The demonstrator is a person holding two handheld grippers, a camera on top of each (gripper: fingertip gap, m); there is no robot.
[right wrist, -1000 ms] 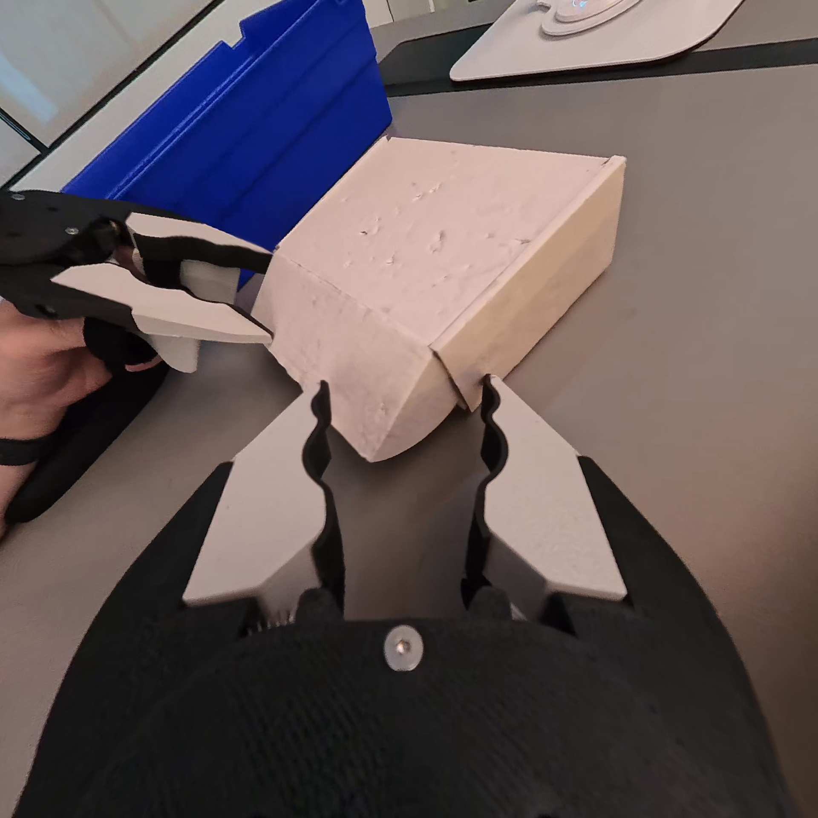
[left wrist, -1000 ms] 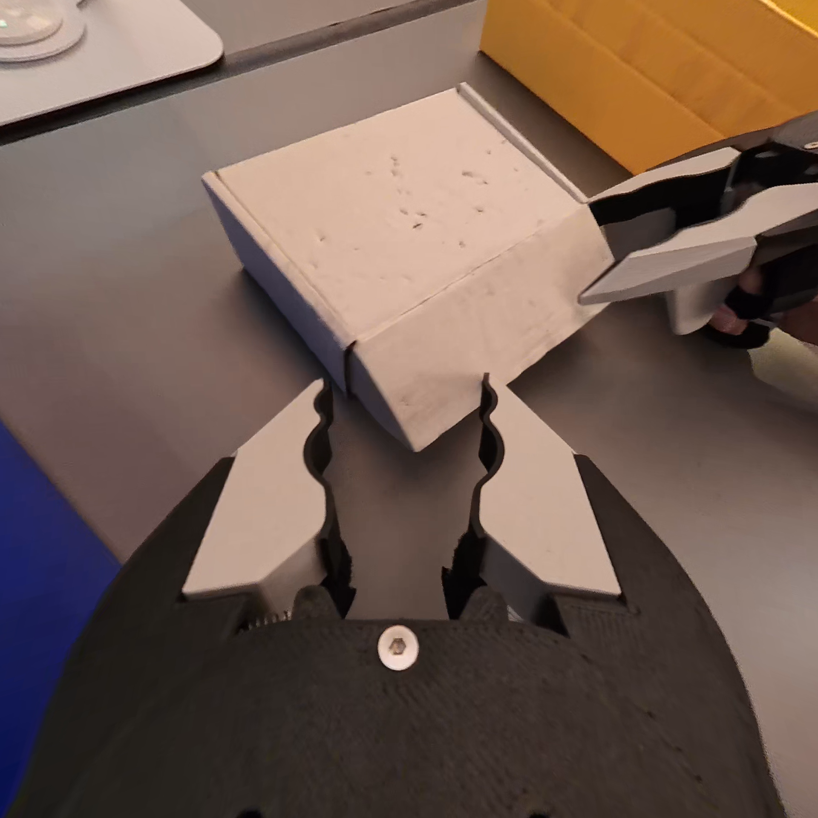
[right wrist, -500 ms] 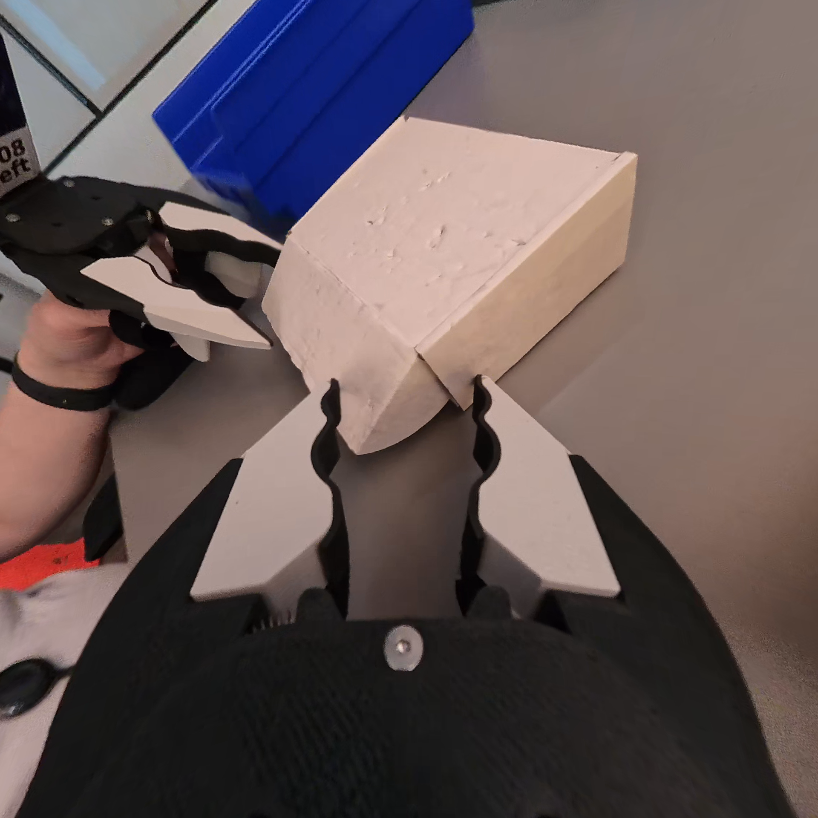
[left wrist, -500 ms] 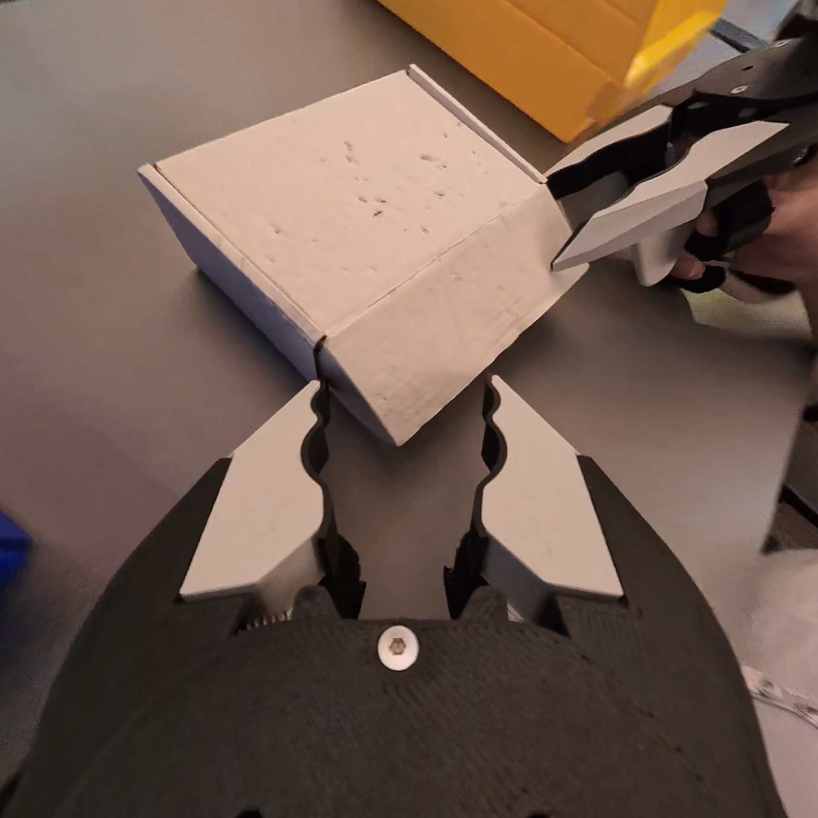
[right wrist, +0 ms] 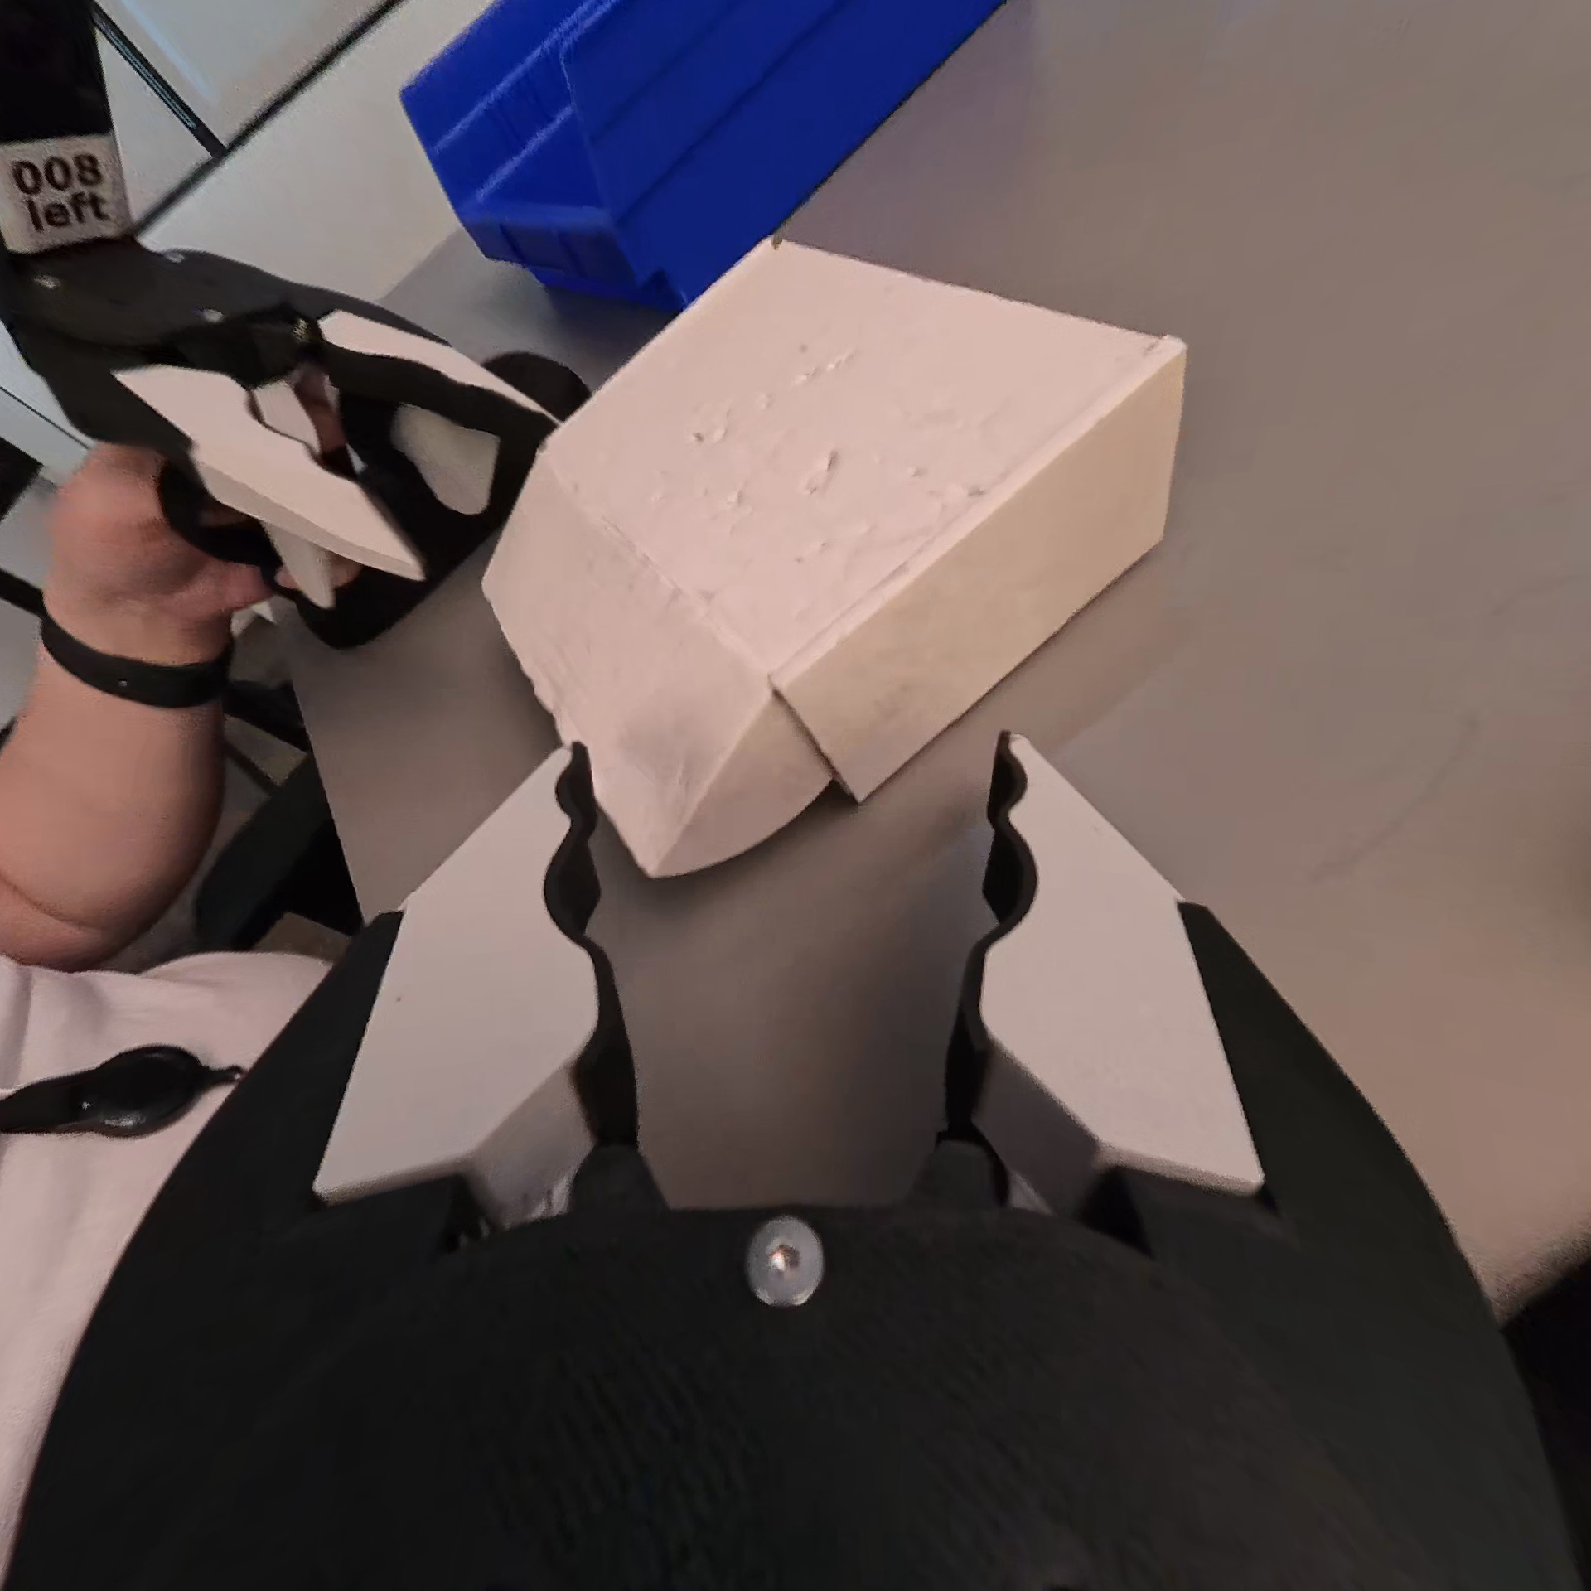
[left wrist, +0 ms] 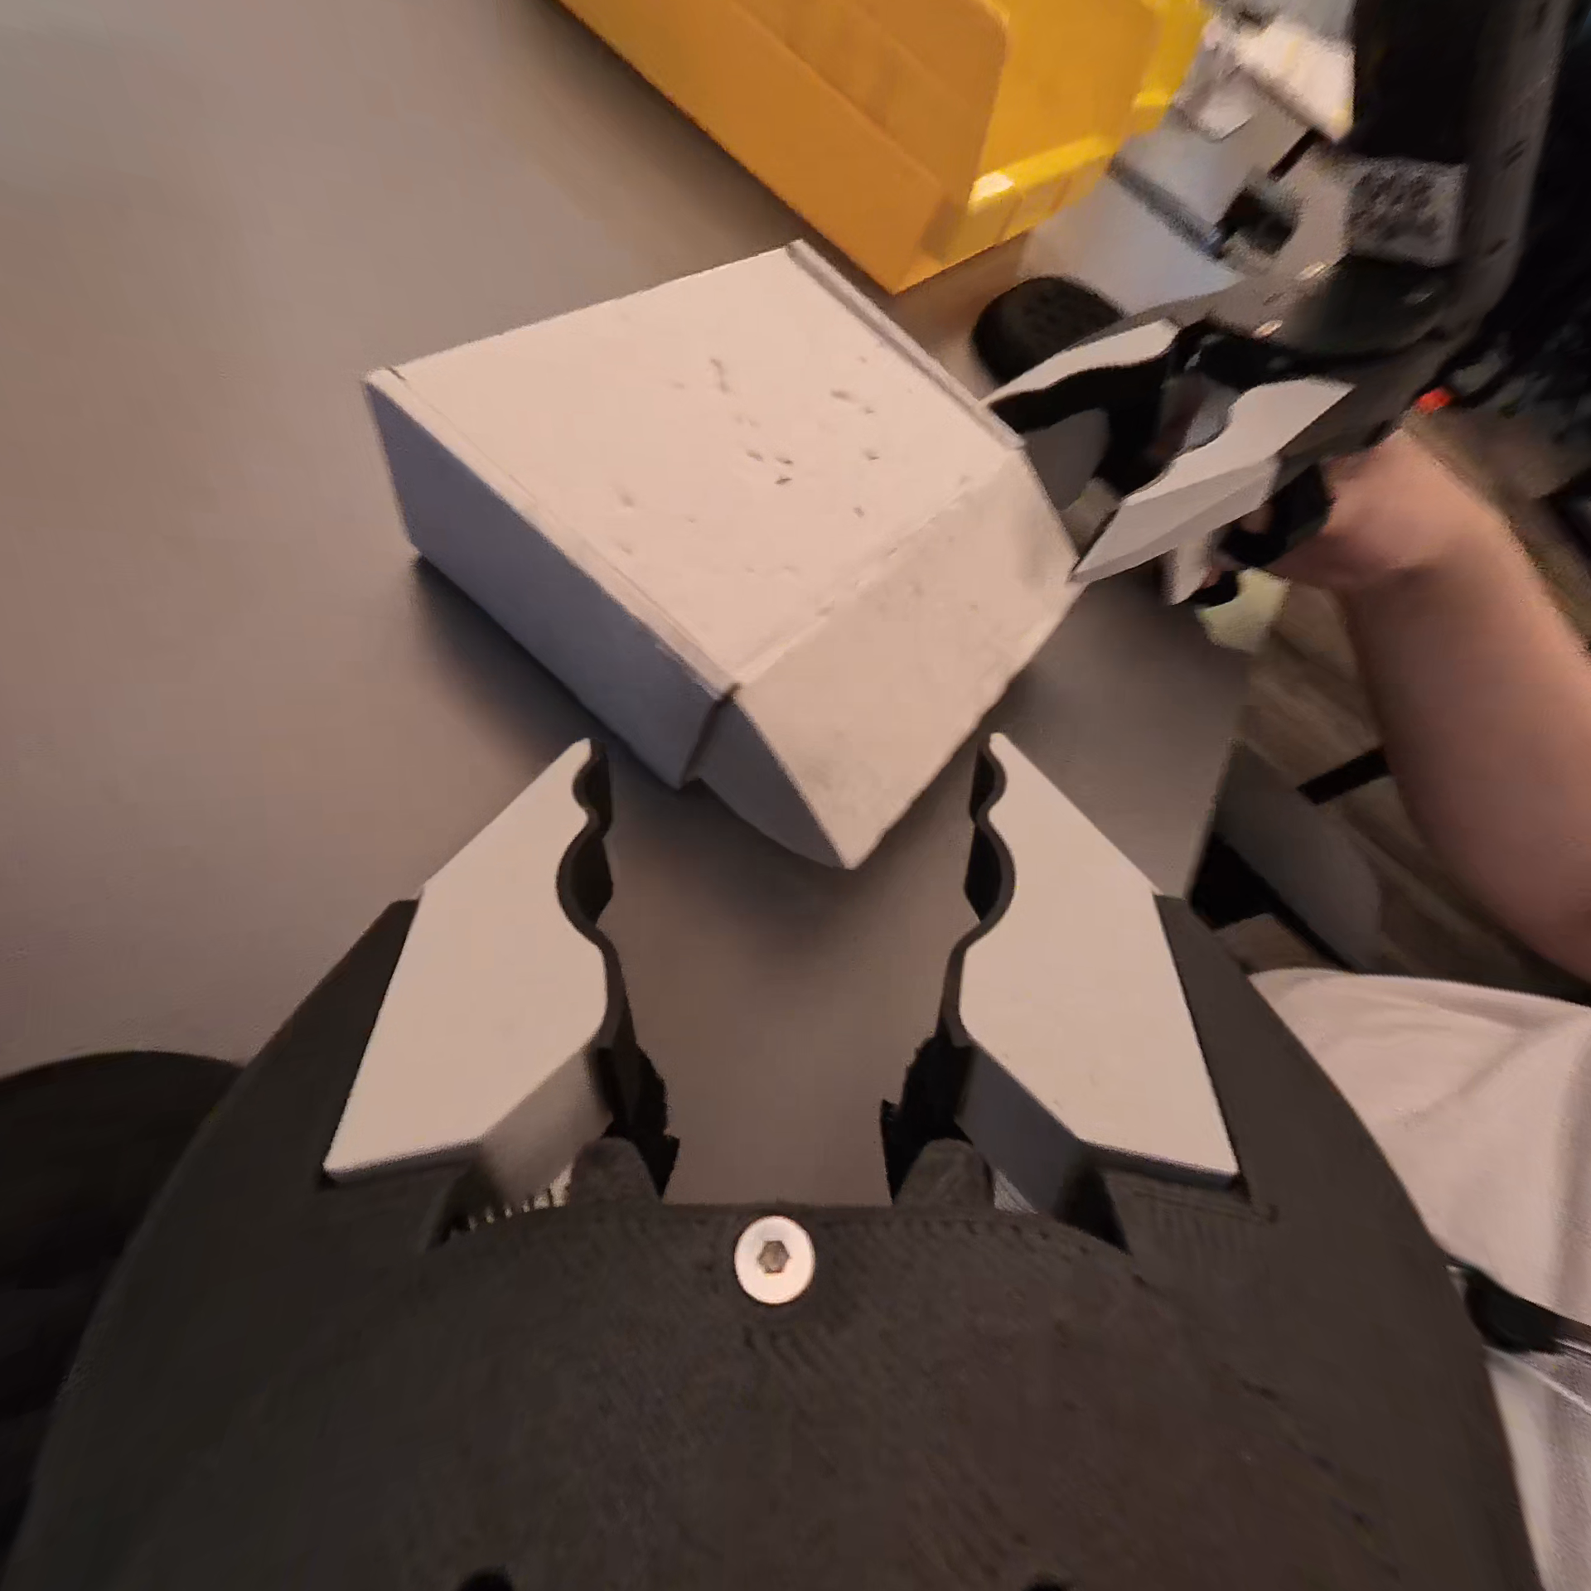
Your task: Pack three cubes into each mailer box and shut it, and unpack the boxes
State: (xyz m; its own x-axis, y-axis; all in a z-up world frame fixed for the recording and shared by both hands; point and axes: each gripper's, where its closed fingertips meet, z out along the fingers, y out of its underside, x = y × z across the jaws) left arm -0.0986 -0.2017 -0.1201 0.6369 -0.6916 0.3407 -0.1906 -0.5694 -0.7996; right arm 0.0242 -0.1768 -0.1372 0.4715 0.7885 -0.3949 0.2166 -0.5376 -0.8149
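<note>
A white mailer box (left wrist: pixel 689 482) lies on the grey table with its lid down. Its front flap (left wrist: pixel 878 689) slopes out loose toward me. No cubes show. My left gripper (left wrist: pixel 792 749) is open and empty, with its fingertips on either side of the flap's near left corner, just short of it. My right gripper (left wrist: pixel 1033 486) is open at the flap's other corner. In the right wrist view the box (right wrist: pixel 861 482) sits ahead of my open, empty right gripper (right wrist: pixel 788 758). There the left gripper (right wrist: pixel 486 495) is beside the box's left corner.
A yellow bin (left wrist: pixel 861 112) stands behind the box on the right. A blue bin (right wrist: pixel 654 129) stands behind it on the left. The table's near edge (left wrist: pixel 1205 844) runs close by. A person's forearms (left wrist: pixel 1464 732) and white clothing (right wrist: pixel 129 1119) are beyond it.
Both grippers have swung round toward the table's near edge and stay open at the flap's corners. The box has stayed in place with its flap loose.
</note>
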